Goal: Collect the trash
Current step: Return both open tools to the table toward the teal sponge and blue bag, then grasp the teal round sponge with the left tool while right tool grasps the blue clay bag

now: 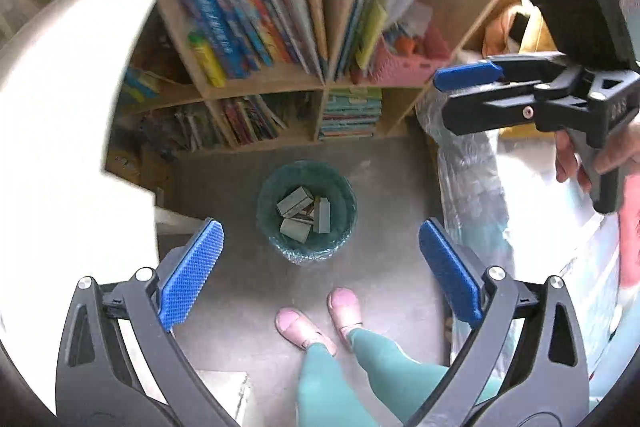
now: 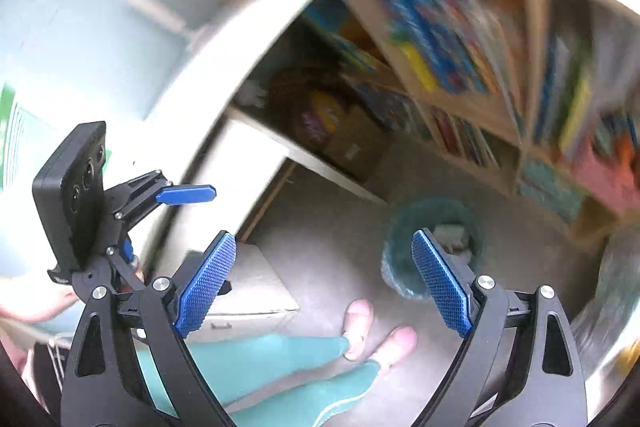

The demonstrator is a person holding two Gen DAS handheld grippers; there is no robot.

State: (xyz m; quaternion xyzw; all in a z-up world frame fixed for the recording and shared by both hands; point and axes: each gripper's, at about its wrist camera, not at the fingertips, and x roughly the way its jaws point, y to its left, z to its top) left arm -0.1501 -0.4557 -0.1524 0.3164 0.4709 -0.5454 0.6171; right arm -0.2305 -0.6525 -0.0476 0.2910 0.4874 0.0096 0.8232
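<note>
A teal waste bin (image 1: 307, 209) with a clear liner stands on the grey floor below me. Several grey-green cartons (image 1: 304, 213) lie inside it. My left gripper (image 1: 320, 267) is open and empty, held high above the bin. My right gripper (image 2: 324, 283) is open and empty too, with the bin (image 2: 430, 247) blurred behind its right finger. The right gripper also shows in the left wrist view (image 1: 468, 83) at the upper right. The left gripper shows in the right wrist view (image 2: 186, 195) at the left.
A wooden bookshelf (image 1: 324, 79) full of books stands behind the bin. A round white table edge (image 1: 80, 107) curves on the left. A plastic-wrapped bundle (image 1: 472, 179) leans on the right. The person's feet in pink shoes (image 1: 320, 319) stand near the bin. A grey box (image 2: 256, 291) sits on the floor.
</note>
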